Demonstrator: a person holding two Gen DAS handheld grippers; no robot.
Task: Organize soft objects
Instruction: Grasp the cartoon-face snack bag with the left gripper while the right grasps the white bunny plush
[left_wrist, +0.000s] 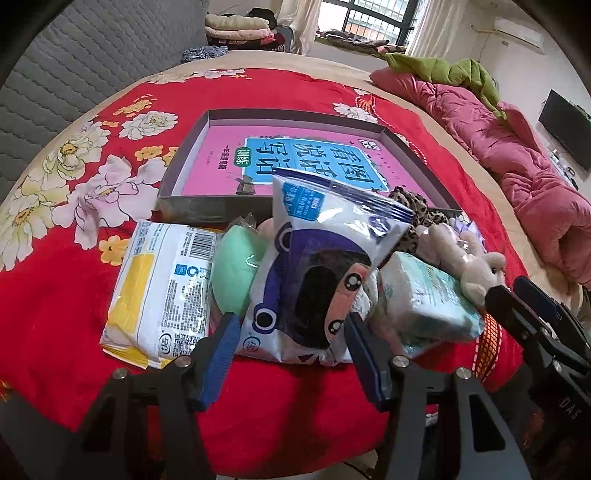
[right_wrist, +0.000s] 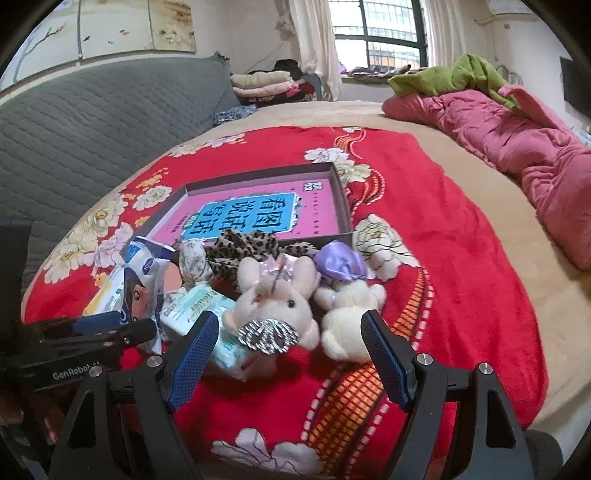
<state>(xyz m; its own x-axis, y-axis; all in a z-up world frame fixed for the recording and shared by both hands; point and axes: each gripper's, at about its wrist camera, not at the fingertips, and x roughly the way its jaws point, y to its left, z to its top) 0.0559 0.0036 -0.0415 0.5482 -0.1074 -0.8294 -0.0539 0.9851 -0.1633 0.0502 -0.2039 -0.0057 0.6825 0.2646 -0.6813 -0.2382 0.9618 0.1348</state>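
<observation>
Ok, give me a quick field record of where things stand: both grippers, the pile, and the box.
left gripper: fingers either side of the cartoon wipes pack; contact not clear
right gripper: open, fingers around the pink plush bunny
pile: yellow wipes pack, green sponge, tissue pack, leopard scrunchie, white plush
box: behind the pile, holds only a pink book
surface: red floral blanket
</observation>
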